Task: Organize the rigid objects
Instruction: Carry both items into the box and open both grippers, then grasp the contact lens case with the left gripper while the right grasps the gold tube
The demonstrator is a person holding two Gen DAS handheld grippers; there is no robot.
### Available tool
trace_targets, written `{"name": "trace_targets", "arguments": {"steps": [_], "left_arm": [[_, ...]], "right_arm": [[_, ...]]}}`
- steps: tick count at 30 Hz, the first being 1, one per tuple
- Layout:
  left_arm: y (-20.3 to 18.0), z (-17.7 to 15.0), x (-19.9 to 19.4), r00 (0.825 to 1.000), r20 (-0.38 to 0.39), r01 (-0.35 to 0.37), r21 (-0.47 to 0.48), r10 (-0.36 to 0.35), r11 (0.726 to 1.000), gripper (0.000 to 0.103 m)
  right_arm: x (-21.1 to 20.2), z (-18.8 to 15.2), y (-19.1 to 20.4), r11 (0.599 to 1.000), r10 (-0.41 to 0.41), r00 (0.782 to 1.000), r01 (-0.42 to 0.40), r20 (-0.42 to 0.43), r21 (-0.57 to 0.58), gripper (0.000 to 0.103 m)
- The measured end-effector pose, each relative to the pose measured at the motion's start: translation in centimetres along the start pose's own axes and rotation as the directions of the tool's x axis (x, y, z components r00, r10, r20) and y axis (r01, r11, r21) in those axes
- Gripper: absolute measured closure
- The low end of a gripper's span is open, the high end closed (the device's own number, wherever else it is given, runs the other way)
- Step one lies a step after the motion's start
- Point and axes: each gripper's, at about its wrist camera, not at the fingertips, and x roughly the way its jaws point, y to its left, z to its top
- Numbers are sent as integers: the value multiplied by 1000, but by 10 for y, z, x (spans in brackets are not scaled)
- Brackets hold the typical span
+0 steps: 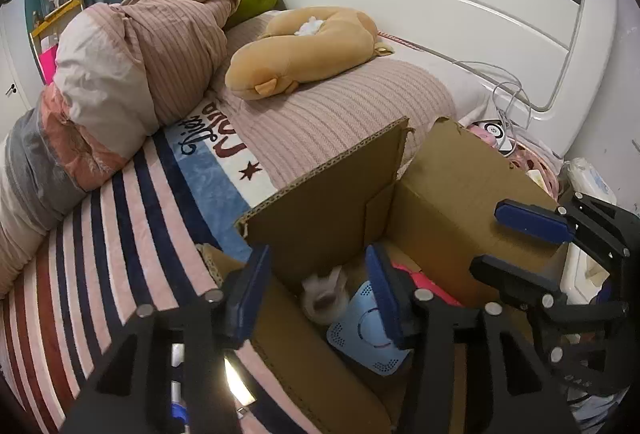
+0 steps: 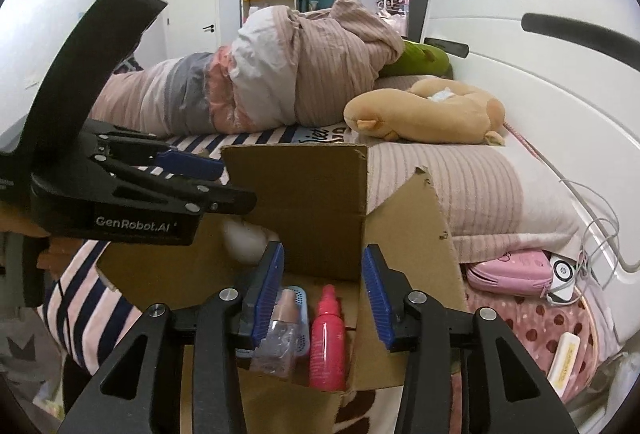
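An open cardboard box [image 2: 304,202] sits on the bed [image 1: 120,234], flaps up, and holds the rigid things: a pink bottle [image 2: 328,338], a clear bottle [image 2: 280,334] with a tan cap just beside it, a light blue plastic device [image 1: 368,330] under them, and a blurred white object [image 1: 324,294] in the far corner. The right tool [image 2: 323,298] hangs over the box with its jaws apart, the 2 bottles between the pads but untouched. The left tool [image 1: 316,298] is also apart and empty, above the white object and the device. The bottles look light, stiff and smooth, so likely slippery; I would pinch the pink one across its mid-body, below the narrow neck. The clear one looks thin-walled and may dent, so take it gently near the cap. The flat device suits a grip across its edges.
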Motion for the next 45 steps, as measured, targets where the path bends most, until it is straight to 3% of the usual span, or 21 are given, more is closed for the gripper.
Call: {"name": "trace_targets", "arguments": {"steps": [5,12,18,22,26,31,36,39,42,45], "left_arm": [[4,-2,-12,1000,28,-5,-13,5,1000,50],[32,-21,-66,992,129,10,-86,1,996,40],[81,-61,-113,979,185,-49,-174,82,984,33],[125,-102,-123,974,167,-109,-259,156,960,32],[166,-146,-110,977,118,-125,-350,176,928,32],[192,-192,-75,988,64,-103,-410,141,906,32],[196,-220,-24,999,-23,-50,-474,44,879,32],[190,-225,0,999,-41,-20,-489,0,872,32],[184,-222,16,998,-55,-16,-494,-13,869,32],[184,-221,22,998,-56,-29,-492,2,870,32]], "right_arm": [[-2,-1,1,1000,-9,1000,9,-6,2,66],[-17,10,22,1000,15,1000,-14,28,-25,66],[-26,30,77,982,178,983,-173,50,-80,66],[-17,36,131,956,269,963,-264,25,-128,66],[8,32,183,937,312,949,-316,-50,-152,66],[56,8,214,951,264,950,-285,-167,-117,66],[113,-19,205,985,161,953,-172,-257,-22,66],[142,-34,194,990,139,938,-139,-318,22,65],[160,-41,188,989,149,927,-141,-345,48,61],[175,-39,185,991,130,932,-124,-339,40,61]]}}
